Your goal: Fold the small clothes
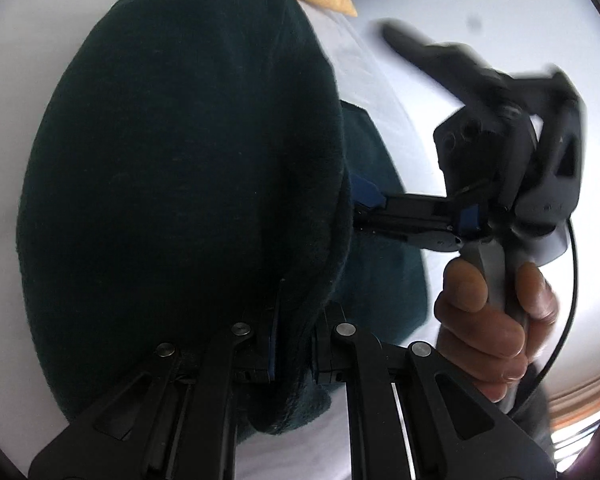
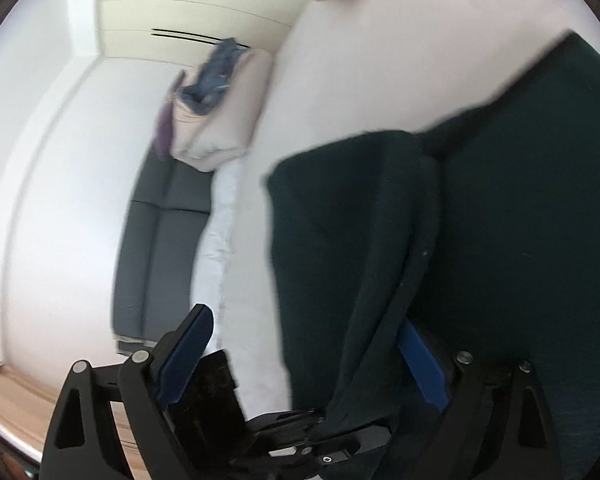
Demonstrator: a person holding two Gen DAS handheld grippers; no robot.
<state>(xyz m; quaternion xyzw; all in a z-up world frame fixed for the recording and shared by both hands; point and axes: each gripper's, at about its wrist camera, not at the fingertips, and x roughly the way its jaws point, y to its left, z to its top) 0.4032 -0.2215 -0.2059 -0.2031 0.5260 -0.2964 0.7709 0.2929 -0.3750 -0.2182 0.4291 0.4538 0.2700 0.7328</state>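
Left wrist — garment between left tongs

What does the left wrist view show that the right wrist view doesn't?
Left wrist only: the left tool shut on the dark garment, and a hand holding the right tool's grip. Right wrist only: the right tool open with a fold of the garment draped between its pads, plus a grey sofa. Both: the garment on the white surface.

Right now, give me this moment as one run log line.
left gripper: shut on dark green garment | right gripper: open, garment fold draped between jaws, not pinched | surface: white bed
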